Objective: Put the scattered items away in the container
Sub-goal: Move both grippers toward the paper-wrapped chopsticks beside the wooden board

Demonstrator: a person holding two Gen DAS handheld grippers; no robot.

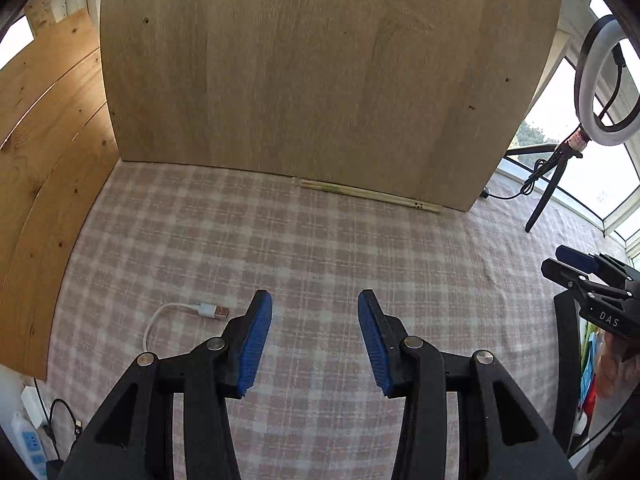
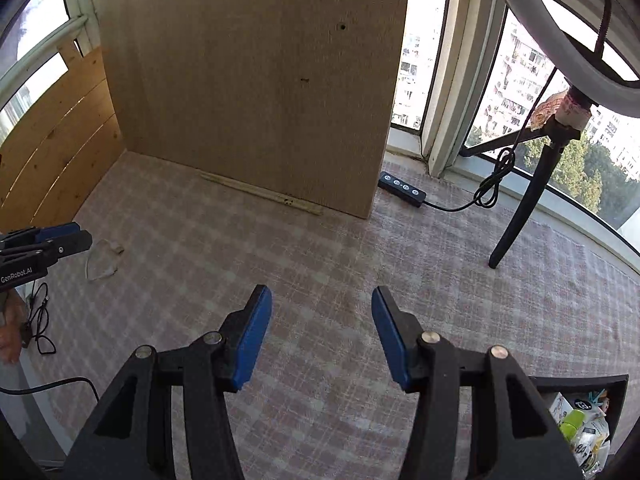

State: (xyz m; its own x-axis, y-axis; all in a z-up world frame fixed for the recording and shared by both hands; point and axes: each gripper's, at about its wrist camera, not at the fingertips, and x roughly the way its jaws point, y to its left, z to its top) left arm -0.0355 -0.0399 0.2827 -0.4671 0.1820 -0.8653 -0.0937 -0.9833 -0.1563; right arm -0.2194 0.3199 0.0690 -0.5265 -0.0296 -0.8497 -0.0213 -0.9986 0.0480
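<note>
On the checked worktop [image 1: 320, 240] we hold both grippers' fingers [image 1: 256, 340] open and empty; the near-left white USB cable [image 1: 168, 316] looks light and limp, best pinched at its stiff plug.

The right gripper [image 2: 321, 308] hangs over a pink checked tablecloth [image 2: 320, 248], its blue pads apart with nothing between them. A black container [image 2: 580, 382] of packets sits at lower right. The left gripper [image 2: 60, 240] pokes in from the left edge, near a white cable [image 2: 102, 264]. A wooden board [image 2: 256, 80] stands behind, a black remote [image 2: 403, 189] just beside it.
</note>
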